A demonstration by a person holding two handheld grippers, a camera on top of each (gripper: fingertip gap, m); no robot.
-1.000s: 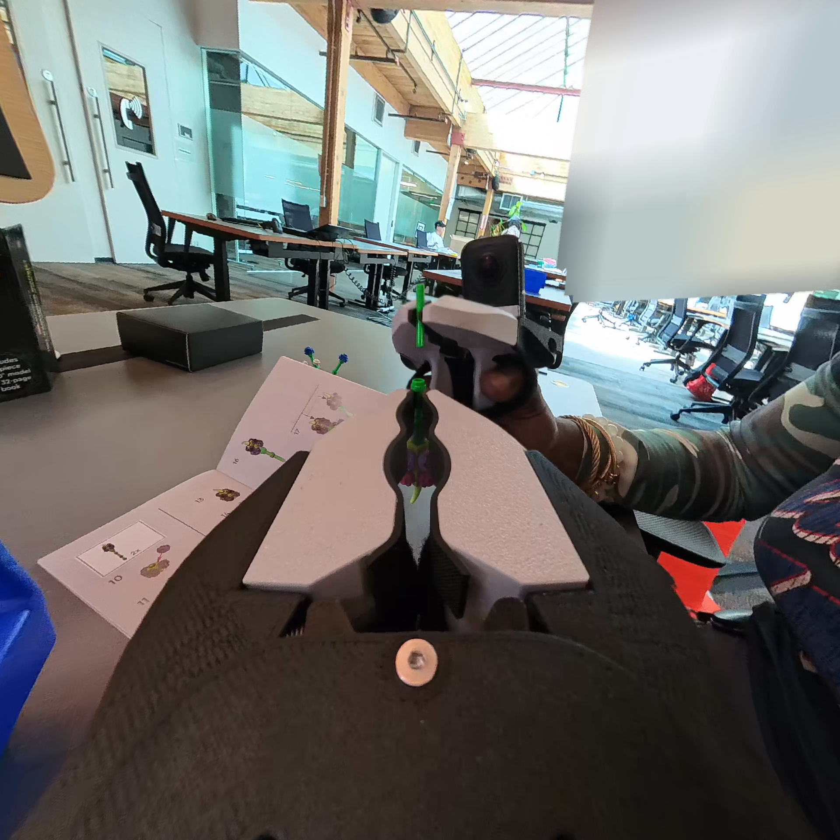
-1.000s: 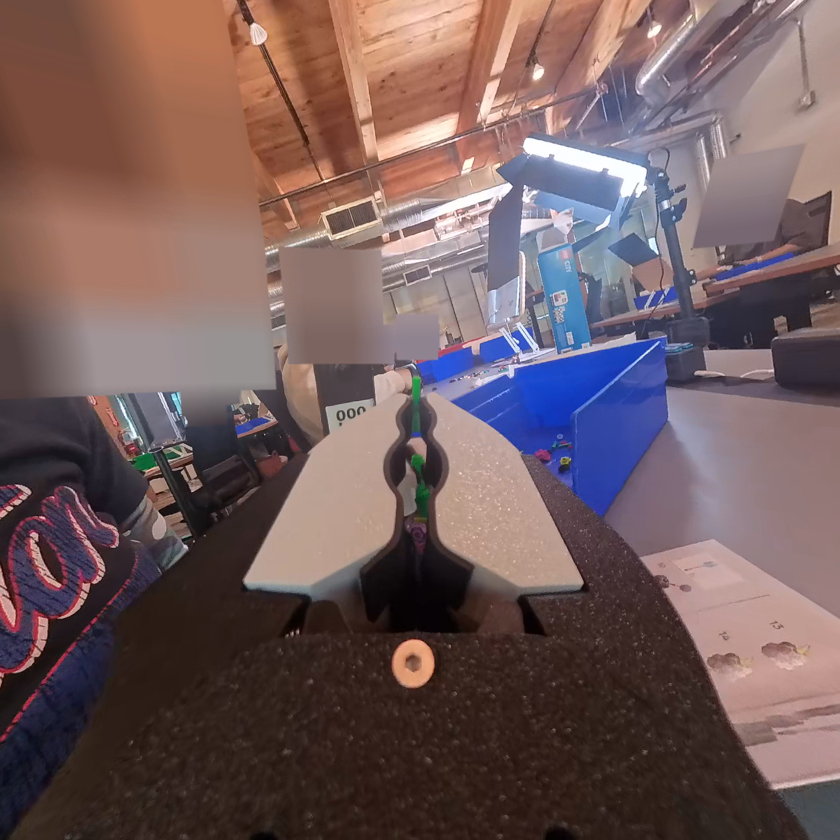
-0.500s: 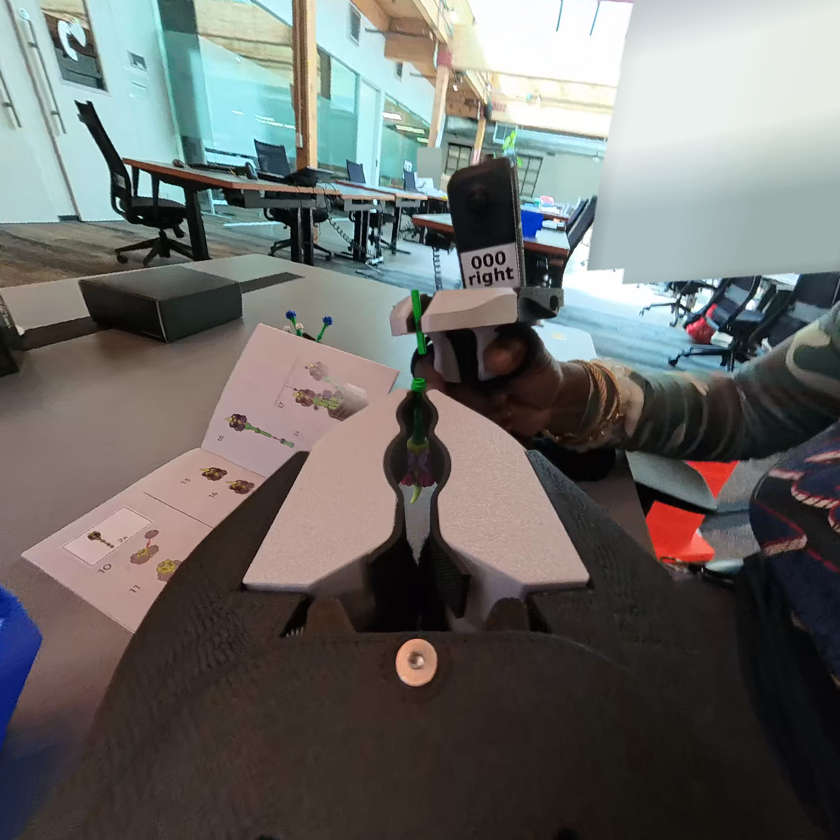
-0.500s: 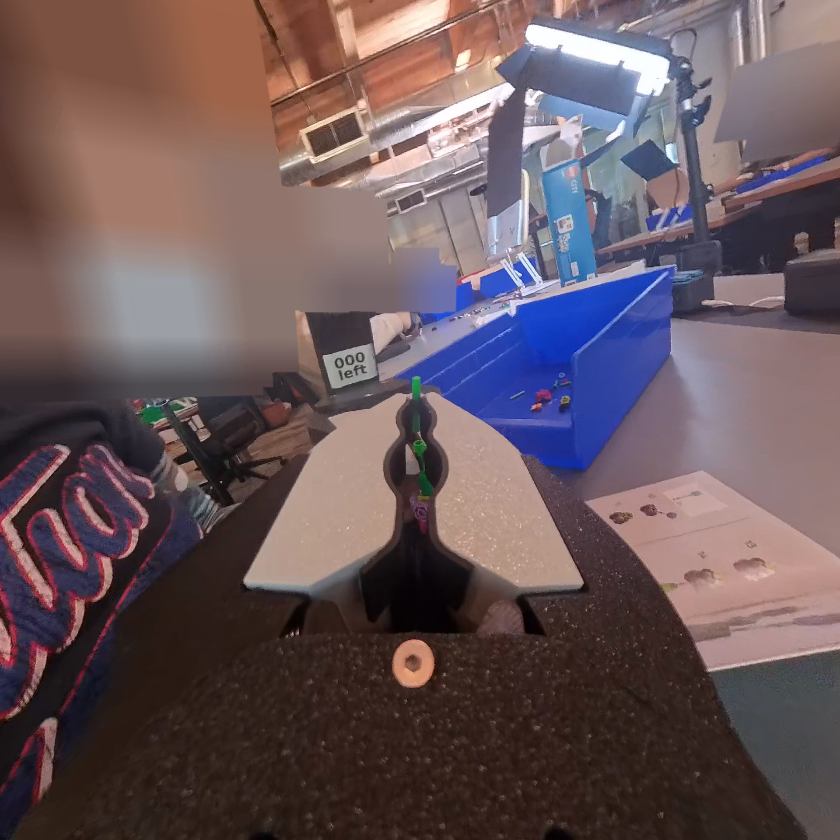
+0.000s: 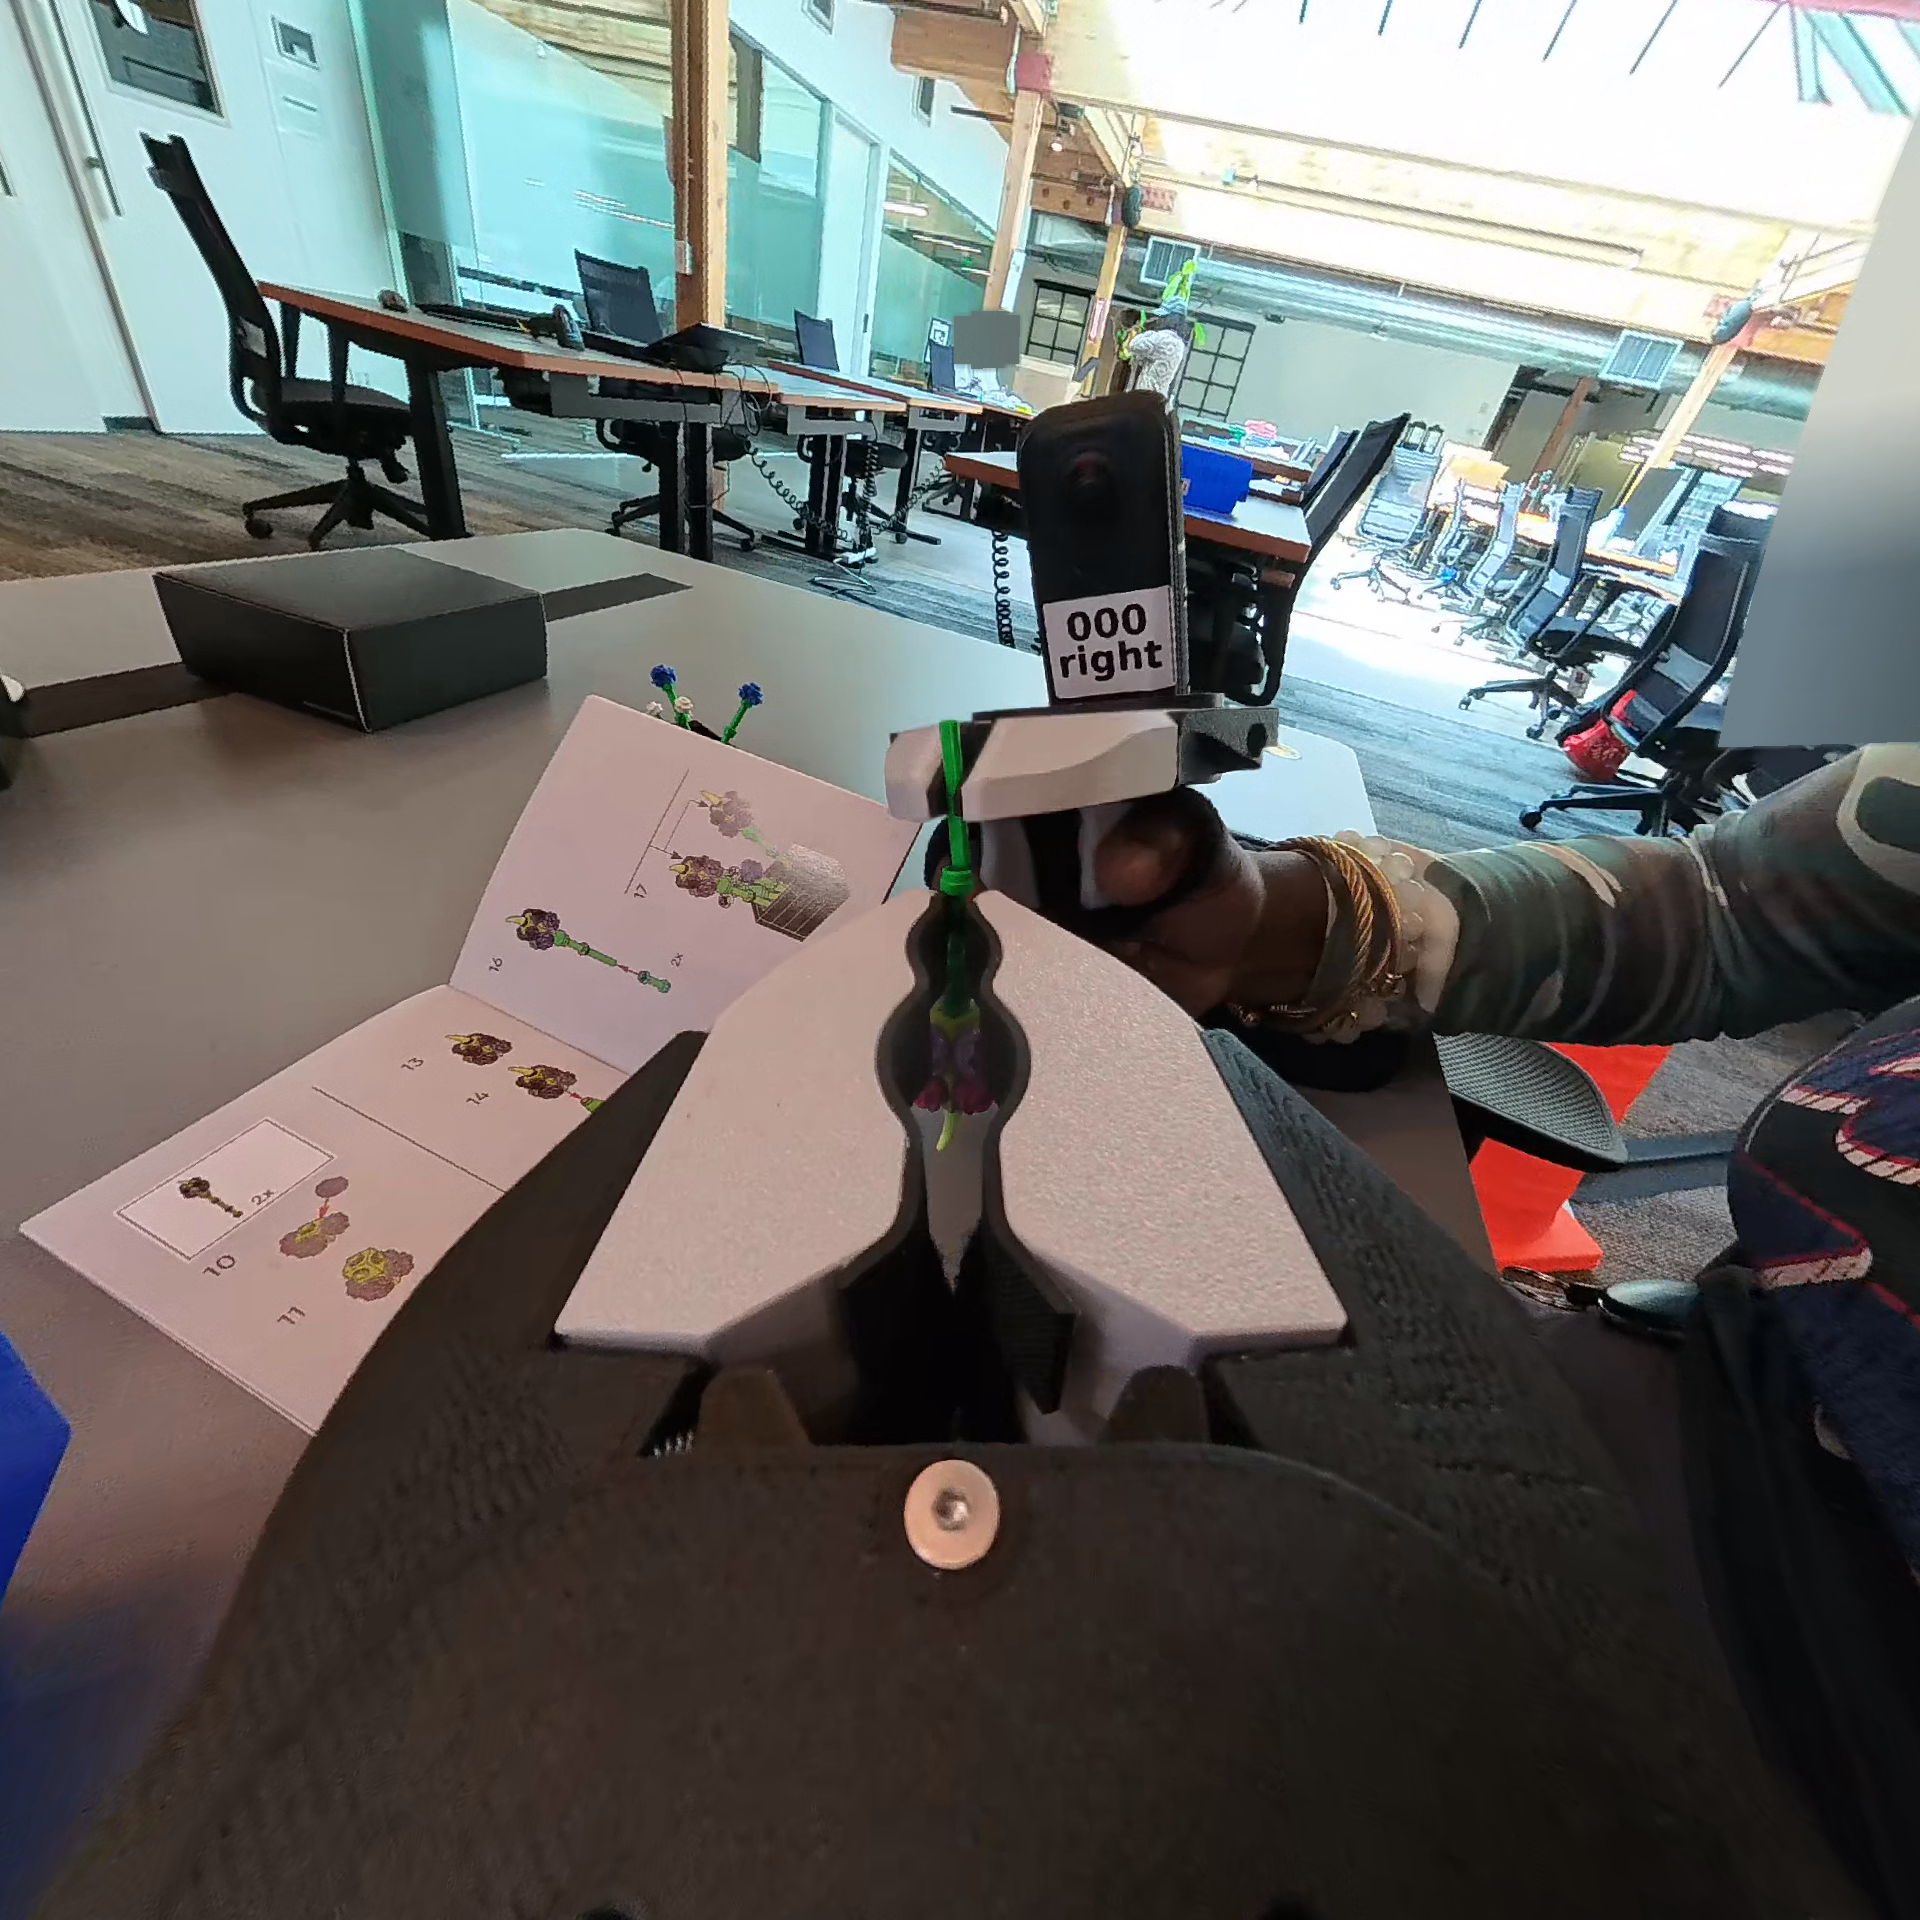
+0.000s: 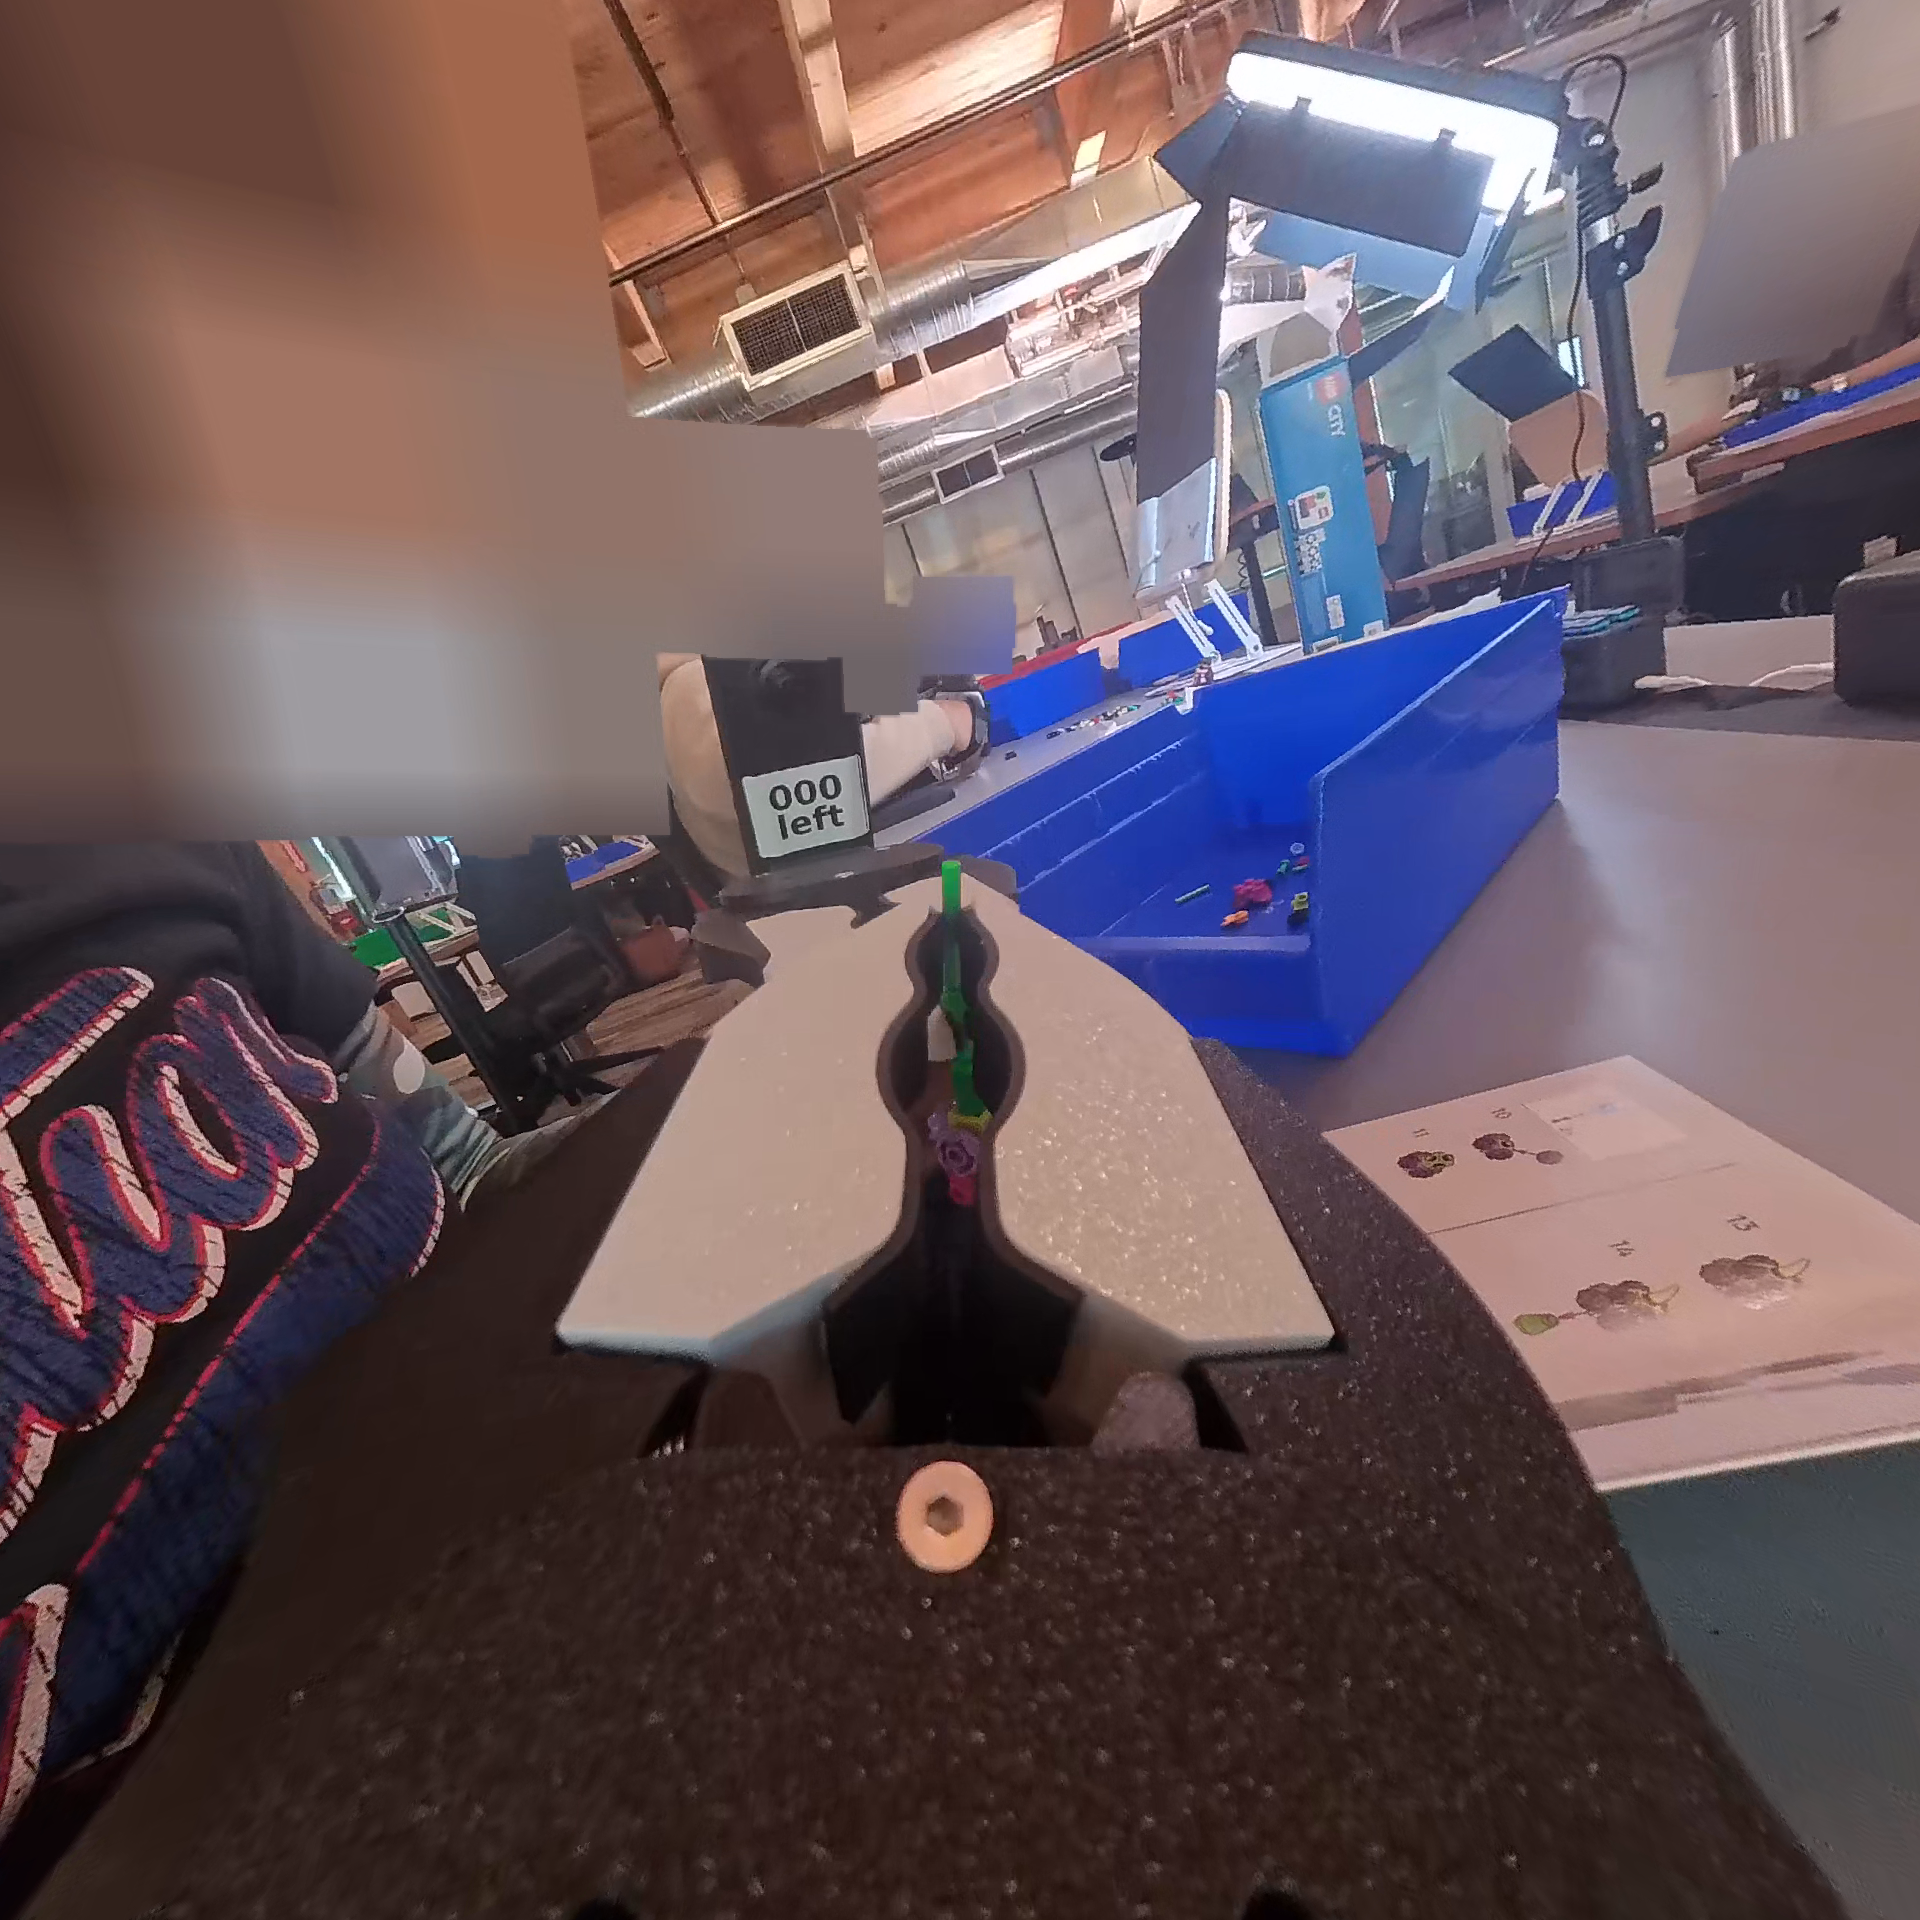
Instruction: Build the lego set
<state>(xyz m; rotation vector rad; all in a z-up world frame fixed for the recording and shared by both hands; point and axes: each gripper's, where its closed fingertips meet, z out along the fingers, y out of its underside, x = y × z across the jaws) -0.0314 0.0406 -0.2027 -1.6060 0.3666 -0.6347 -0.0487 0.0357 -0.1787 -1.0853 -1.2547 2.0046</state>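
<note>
Spanning most of the left wrist view, the grey worktop point(image 5: 260, 904) carrying the build, with a black box point(image 5: 353, 634) at upper left. Standing at right of centre in the right wrist view, a blue parts tray point(image 6: 1434, 831) with a few small loose pieces point(image 6: 1262, 899) on its floor, so parts left to fit, by the look of it. Lying open at left of centre in the left wrist view, the instruction booklet point(image 5: 312, 1143), showing flower and stem steps. Poking up behind the booklet's far edge, finished blue flowers point(image 5: 707, 701) on green stems, suggesting earlier steps done. Gripping at frame centre, the left gripper point(image 5: 951, 935), jaws closed nearly together on the purple flower point(image 5: 956, 1070) and the base of its stem. Meeting it from above, the right gripper point(image 5: 951, 779), jaws pinched tight on a thin green stem point(image 5: 951, 790) that runs down into the flower's green connector point(image 5: 954, 883). Joined or not quite seated: cannot tell from either view. Likely mid-way through the stem step, with planting this flower among the others to follow.
</note>
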